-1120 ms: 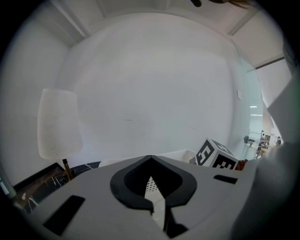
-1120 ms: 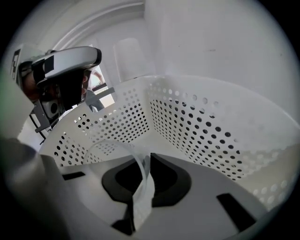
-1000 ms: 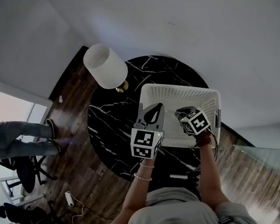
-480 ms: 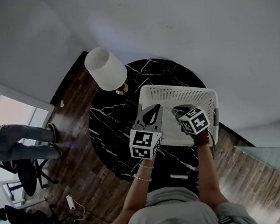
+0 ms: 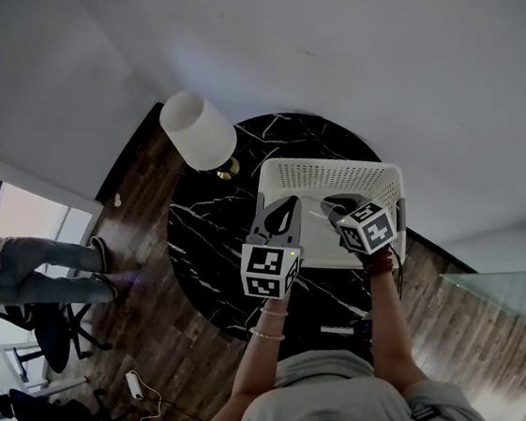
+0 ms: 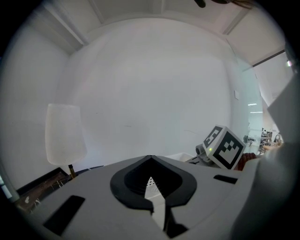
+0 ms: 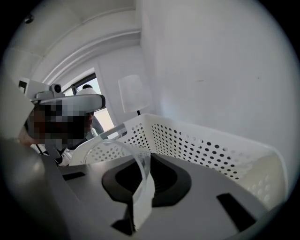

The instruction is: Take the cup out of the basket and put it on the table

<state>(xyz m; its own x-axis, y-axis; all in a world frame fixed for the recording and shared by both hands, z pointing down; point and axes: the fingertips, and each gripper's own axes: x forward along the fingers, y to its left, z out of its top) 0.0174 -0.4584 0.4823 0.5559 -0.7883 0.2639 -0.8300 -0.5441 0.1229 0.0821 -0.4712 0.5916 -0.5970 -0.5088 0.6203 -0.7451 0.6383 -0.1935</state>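
A white perforated basket (image 5: 334, 173) stands on the round black marble table (image 5: 209, 230). My right gripper (image 5: 334, 209) reaches into the basket from its near side. In the right gripper view, the thin wall of a clear plastic cup (image 7: 140, 176) is pinched between the jaws of the right gripper (image 7: 140, 192), and the cup's rim arcs off to the left inside the basket (image 7: 211, 150). My left gripper (image 5: 282, 214) hovers at the basket's left edge; its jaws (image 6: 152, 187) are shut with nothing in them. The right gripper's marker cube (image 6: 227, 147) shows in the left gripper view.
A lamp with a white shade (image 5: 197, 132) stands at the table's far left edge, also seen as the lamp (image 6: 64, 133) in the left gripper view. A white wall lies behind the table. A person (image 5: 24, 265) stands on the wood floor at far left, near an office chair (image 5: 55, 328).
The head view has drifted slightly. Both grippers keep their places at the basket, and the right one stays shut on the cup.
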